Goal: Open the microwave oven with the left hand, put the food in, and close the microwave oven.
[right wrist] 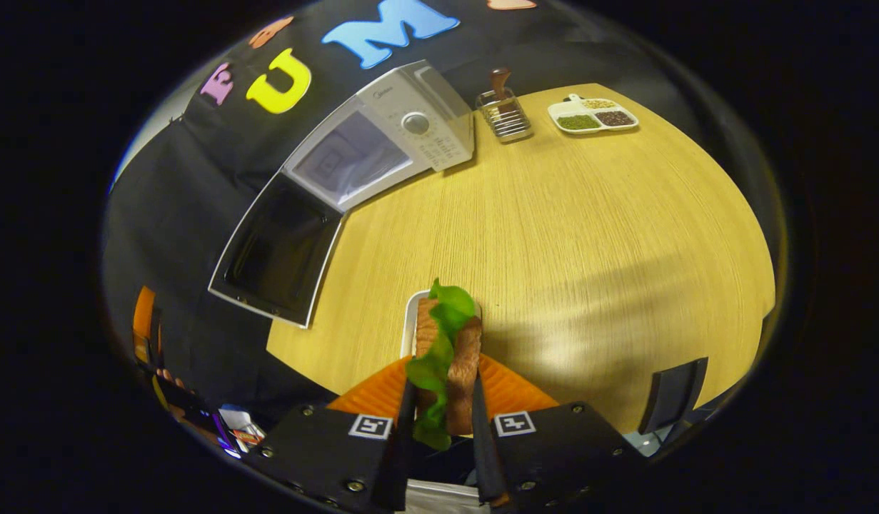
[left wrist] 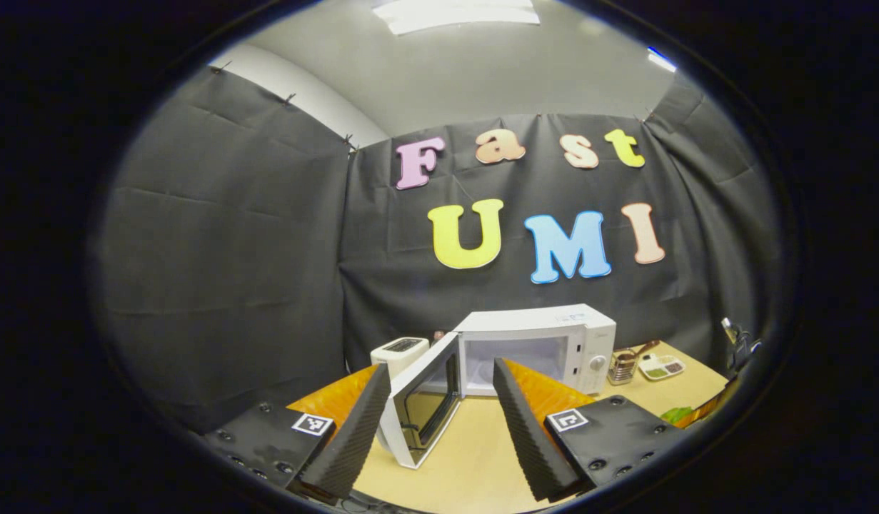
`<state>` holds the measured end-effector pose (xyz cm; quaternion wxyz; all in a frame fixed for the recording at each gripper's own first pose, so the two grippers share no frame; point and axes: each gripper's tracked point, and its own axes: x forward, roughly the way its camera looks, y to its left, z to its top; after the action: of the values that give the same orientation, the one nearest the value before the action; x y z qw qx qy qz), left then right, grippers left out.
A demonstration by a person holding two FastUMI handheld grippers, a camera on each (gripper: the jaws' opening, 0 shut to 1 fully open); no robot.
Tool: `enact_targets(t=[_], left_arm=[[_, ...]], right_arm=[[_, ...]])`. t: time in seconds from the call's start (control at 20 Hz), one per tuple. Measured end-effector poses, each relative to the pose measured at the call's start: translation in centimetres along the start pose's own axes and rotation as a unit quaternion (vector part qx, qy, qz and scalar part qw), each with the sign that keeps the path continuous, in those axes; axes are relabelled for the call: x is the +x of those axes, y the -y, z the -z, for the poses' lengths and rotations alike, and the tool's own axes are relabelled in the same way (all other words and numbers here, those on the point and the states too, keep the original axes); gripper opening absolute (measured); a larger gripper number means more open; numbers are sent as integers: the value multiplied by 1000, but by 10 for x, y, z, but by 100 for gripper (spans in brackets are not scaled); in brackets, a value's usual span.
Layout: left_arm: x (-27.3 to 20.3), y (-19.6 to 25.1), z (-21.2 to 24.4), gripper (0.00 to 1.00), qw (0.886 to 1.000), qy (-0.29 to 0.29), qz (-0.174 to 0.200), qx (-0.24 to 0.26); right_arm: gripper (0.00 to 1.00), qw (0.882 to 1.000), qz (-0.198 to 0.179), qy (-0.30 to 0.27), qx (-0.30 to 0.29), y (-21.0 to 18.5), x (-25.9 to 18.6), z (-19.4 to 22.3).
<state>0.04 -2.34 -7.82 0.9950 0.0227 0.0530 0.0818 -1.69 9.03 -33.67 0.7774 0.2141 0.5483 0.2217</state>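
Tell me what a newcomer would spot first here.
The microwave at the table's far end, its door swung wide open. Then the sandwich with green lettuce, pinched between the right tongs above a white tray. The left tongs stand open, empty, before the door.

Left hand-held gripper (left wrist: 439, 428): fingers spread wide apart, nothing between them, pointed level toward the microwave oven (left wrist: 535, 346), set back from its swung-out door (left wrist: 423, 400).

Right hand-held gripper (right wrist: 443, 428): fingers drawn close, both pressed on the sandwich (right wrist: 446, 357), raised and tilted downward, well apart from the microwave oven, to its right.
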Motion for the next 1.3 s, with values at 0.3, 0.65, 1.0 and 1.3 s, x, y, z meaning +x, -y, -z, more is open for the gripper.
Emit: enact_targets(t=[0.3, 0.65, 1.0, 1.3], left_arm=[[15, -9, -14, 92, 1000, 12, 6, -3], [67, -21, -13, 93, 999, 20, 36, -20], [107, -67, -22, 93, 999, 31, 41, -16], [126, -123, -17, 93, 999, 27, 17, -16]], right_arm=[[27, 999, -8, 37, -2, -15, -14, -31], [27, 995, -14, 101, -1, -58, -9, -85], [26, 990, -38, 133, 11, -110, 28, -119], [27, 987, -46, 154, 2, -149, 77, -145]])
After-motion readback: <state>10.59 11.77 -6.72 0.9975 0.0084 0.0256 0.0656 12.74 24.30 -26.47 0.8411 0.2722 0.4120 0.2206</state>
